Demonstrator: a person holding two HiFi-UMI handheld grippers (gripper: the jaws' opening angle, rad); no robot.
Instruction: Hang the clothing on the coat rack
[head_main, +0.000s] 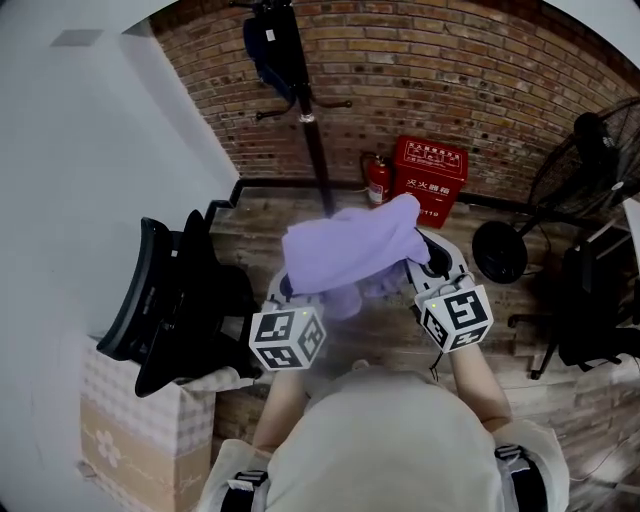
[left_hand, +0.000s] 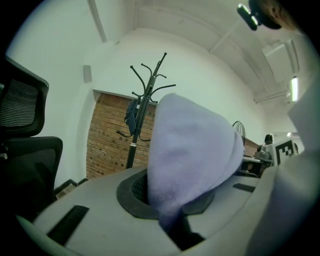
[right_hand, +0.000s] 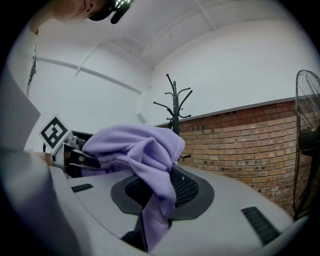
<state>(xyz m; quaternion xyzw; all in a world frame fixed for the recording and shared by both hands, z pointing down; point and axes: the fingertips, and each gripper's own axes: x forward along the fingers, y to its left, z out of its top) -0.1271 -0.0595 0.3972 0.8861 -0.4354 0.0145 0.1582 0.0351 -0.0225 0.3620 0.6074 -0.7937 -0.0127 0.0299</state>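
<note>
Holding a soft purple clothing (head_main: 345, 250) up in the air, the person stands on a wooden floor (head_main: 400, 345) and faces a brick wall (head_main: 450, 70). The cloth is bunched up in a lump between the two tools, in front of the person's chest.

The left hand-held gripper (left_hand: 175, 225) is clenched tight on the purple clothing. One end of the cloth goes down into the thin gap between its jaws, and the rest puffs up over the top. The right hand-held gripper (right_hand: 150, 220) is pinching the purple clothing too. A fold of cloth is squeezed between its jaws, and more of it flops over to the left side. Each tool has a cube with black and white squares on it.

The coat rack (head_main: 318, 150) is a tall black pole with curved hooks. It stands behind the cloth, close to the brick wall. A dark blue thing (head_main: 268, 50) hangs high up on it. The purple clothing is not on any hook yet.

A red box (head_main: 428, 178) sits on the floor by the wall, and a small red fire extinguisher (head_main: 377, 180) stands just beside it. A big black fan (head_main: 590, 160) is on the right. A black chair (head_main: 170, 300) is on the left, with a cardboard box (head_main: 130, 430) near it.
</note>
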